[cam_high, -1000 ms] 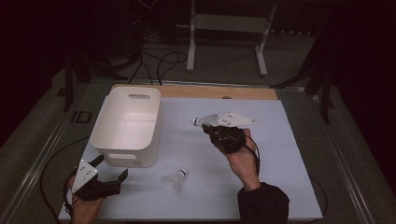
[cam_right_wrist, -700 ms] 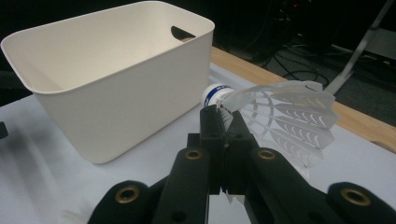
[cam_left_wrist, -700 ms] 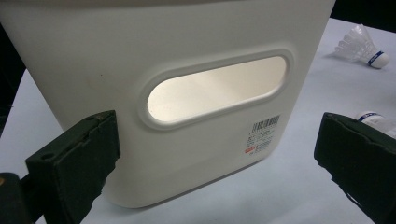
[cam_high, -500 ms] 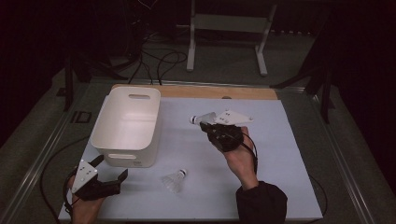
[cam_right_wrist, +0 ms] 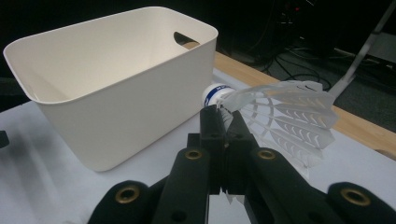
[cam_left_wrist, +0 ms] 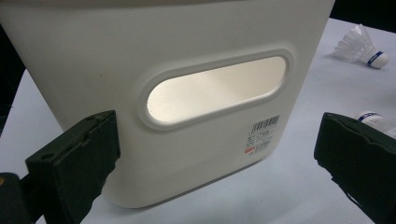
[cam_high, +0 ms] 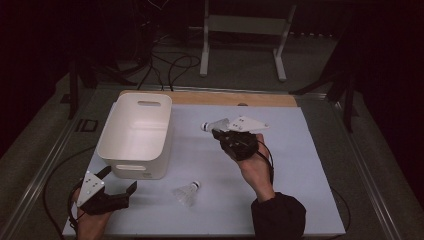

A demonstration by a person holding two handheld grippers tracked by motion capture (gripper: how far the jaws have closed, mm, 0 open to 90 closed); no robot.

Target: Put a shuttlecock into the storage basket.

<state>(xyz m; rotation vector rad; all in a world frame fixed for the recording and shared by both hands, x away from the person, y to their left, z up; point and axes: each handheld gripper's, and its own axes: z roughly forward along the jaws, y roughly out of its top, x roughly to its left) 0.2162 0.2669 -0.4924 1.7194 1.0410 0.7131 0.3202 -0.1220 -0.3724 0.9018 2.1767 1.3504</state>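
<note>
White bin [cam_high: 135, 137] blocks the left (open mat [cam_high: 300, 165] right of it)

Two shuttlecocks were in sight from above: one white shuttlecock [cam_high: 214, 124] just above the middle of the frame, and a second shuttlecock [cam_high: 187, 192] lying lower, a little left of centre. There was one white plastic bin [cam_high: 136, 165], at the left of the frame. Two hand-held grippers were counted, a left gripper [cam_high: 118, 181] in the lower left corner and a right gripper [cam_high: 218, 133] near the centre. One white table mat [cam_high: 300, 165] lay beneath everything, and one metal stand [cam_high: 245, 22] stood along the top.
</note>
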